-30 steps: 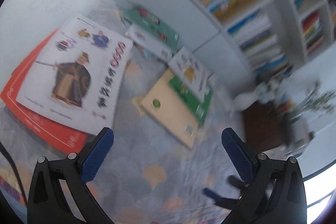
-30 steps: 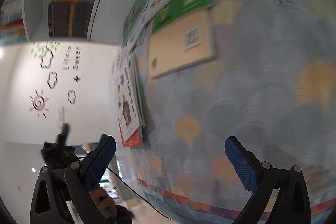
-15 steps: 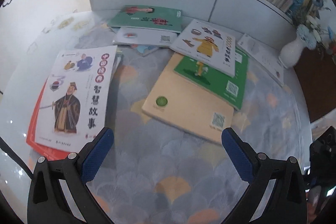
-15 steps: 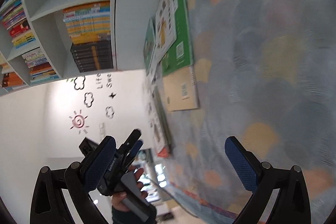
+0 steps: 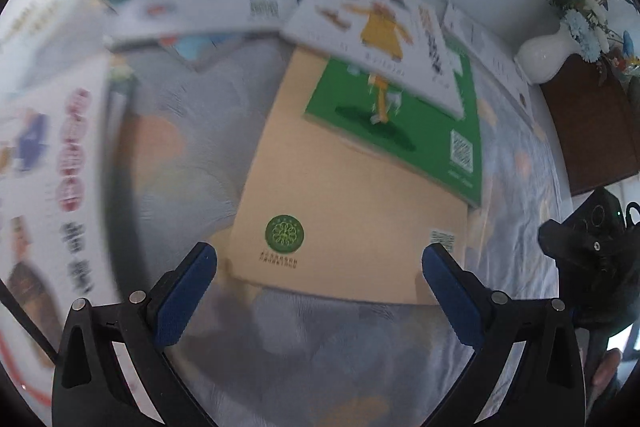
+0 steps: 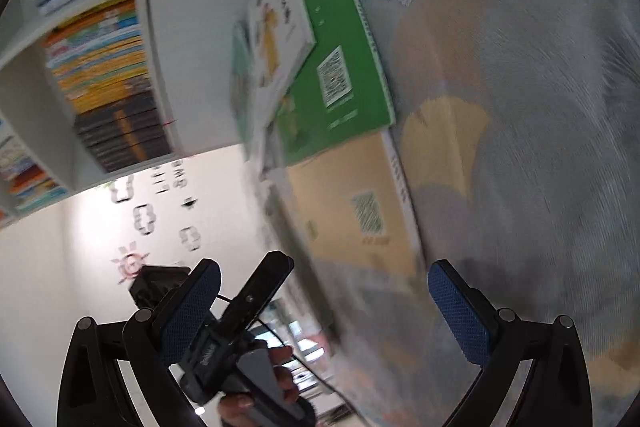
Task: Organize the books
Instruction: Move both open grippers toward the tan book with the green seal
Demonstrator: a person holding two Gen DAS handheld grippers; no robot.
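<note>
Both tongs were wide open, empty. The left gripper (image 5: 319, 269) hovered right over the near edge of the flat tan paperback book (image 5: 352, 211) lying on the patterned grey cloth (image 5: 320, 347), with the right gripper (image 6: 324, 291) just beside it.

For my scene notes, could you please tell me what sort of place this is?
Probably a children's reading corner at home: a white bookshelf packed with books, picture books strewn over a patterned cloth, cartoon wall stickers.

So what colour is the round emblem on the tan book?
Green, on the tan book; the round emblem shows best in the left wrist view.
</note>
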